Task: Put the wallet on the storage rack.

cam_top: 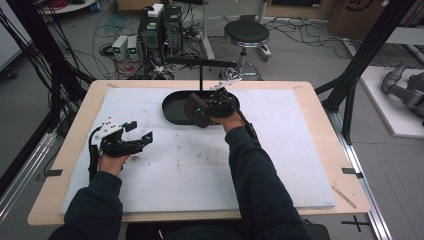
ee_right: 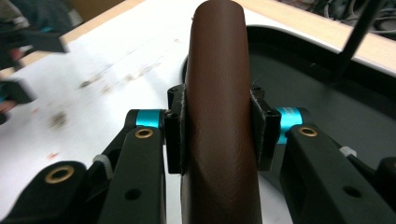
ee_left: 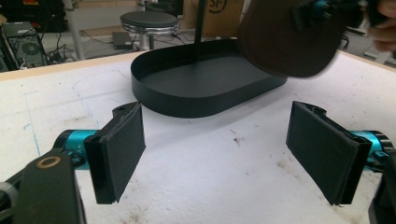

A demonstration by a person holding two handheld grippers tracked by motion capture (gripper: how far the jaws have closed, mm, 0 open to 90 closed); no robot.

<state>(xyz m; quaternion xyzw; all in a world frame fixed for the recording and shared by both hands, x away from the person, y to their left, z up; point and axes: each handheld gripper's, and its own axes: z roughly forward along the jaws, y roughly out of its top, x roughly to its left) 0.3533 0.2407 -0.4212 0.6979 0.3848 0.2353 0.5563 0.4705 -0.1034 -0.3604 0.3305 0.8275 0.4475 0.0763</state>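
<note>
Two grippers in my charge. Right gripper: jaws clamped from both sides on a brown pouch, pads pressed flat against its smooth leathery faces, the pouch standing on edge between them. I have the pouch held up over the near rim of the black tray, at the tray's right half; from the left gripper view the pouch hangs above and just in front of the tray. A thin black post rises from the tray. Left gripper: jaws spread wide, nothing between the pads, resting low over the white mat at the table's left, well apart from the tray. Mat bears scattered brown stains.
</note>
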